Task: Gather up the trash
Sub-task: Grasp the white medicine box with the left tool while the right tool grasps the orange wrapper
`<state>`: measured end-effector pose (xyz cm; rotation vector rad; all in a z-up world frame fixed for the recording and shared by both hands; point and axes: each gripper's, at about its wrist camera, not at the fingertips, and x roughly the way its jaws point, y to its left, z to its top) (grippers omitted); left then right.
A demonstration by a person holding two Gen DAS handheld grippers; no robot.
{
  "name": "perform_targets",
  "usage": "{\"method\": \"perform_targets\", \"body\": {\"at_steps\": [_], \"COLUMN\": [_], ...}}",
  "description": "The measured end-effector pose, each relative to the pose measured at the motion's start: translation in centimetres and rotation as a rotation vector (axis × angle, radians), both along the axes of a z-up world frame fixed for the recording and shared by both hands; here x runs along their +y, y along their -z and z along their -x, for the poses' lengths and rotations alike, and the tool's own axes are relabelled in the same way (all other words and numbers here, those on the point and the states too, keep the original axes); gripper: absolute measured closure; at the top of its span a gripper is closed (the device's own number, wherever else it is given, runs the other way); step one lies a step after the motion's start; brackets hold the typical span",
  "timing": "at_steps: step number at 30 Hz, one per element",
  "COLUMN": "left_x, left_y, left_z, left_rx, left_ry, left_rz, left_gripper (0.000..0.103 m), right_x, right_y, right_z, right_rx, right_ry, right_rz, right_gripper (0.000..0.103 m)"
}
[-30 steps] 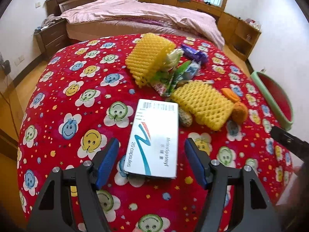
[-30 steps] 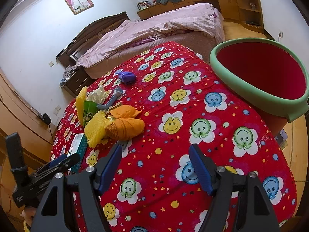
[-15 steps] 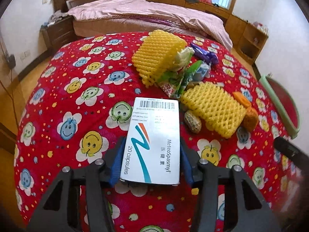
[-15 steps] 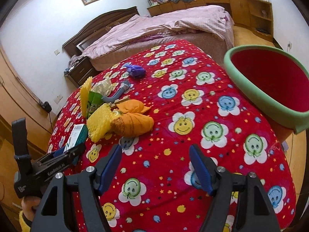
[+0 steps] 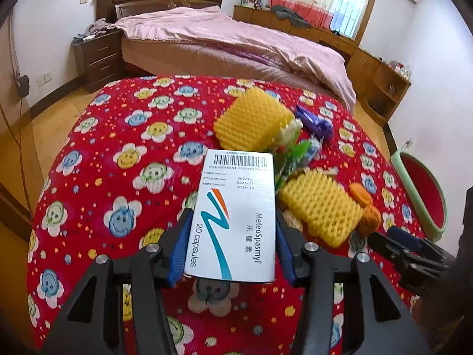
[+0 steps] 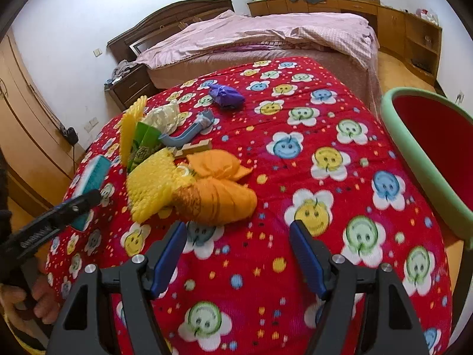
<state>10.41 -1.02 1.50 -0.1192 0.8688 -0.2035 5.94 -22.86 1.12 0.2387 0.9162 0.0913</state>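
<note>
Step in hand: carrying the medicine box [image 5: 236,216] from the red smiley-flower cloth [image 5: 124,153] to the green-rimmed red bin [image 6: 428,159].
Left hand-held gripper [image 5: 233,236]: clamped on the box – one blue pad on each long side, near the end closest to the camera; the barcode end sticks out forward, unsupported.
Right hand-held gripper [image 6: 238,254]: pads apart, nothing between them, hovering over the cloth just short of the orange wrapper [image 6: 218,192].
Where the trash is: the box looks lifted clear of the cloth; the rest lies in a loose cluster – two yellow foam nets [image 5: 322,207], green packets [image 6: 145,145], a blue plastic piece [image 6: 186,136], a purple wrapper [image 6: 226,96].
Bin: off the edge of the cloth on the right-hand side, mouth open toward the cloth, nothing visible inside.
Doing it well: keep the squeeze steady, since thin card can buckle or pivot when held near one end; keep the box high enough to pass over the foam nets and the other gripper; let go only once the box is well over the rim.
Risk: the two grippers sit close together – their paths to the bin could cross.
</note>
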Motion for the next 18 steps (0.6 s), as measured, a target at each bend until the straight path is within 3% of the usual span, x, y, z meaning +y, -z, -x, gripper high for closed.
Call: {"method": "perform_targets", "body": {"at_steps": [6,14,18], "left_x": [0.1,0.6,0.9], "left_y": [-0.2,0.5,0.6], "left_z": [-1.0,-2.7,-3.3], "left_rx": [-0.017,-0.013,0.016], "left_ry": [0.005,0.023,0.020], "left_rz": [0.013,0.032,0.054], "left_gripper": [0.051,0.051,0.051], "right_x": [0.0,-0.7,-0.6], "right_y": [0.3,0.3,0.3], "right_z": [-1.3,-2.9,-3.8], "right_rx": [-0.011,0.011,0.050], "right_ry": [0.001,0.004,-0.033], "right_rz": [-0.005,-0.006,0.014], "right_gripper": [0.032,0.077,0.085]}}
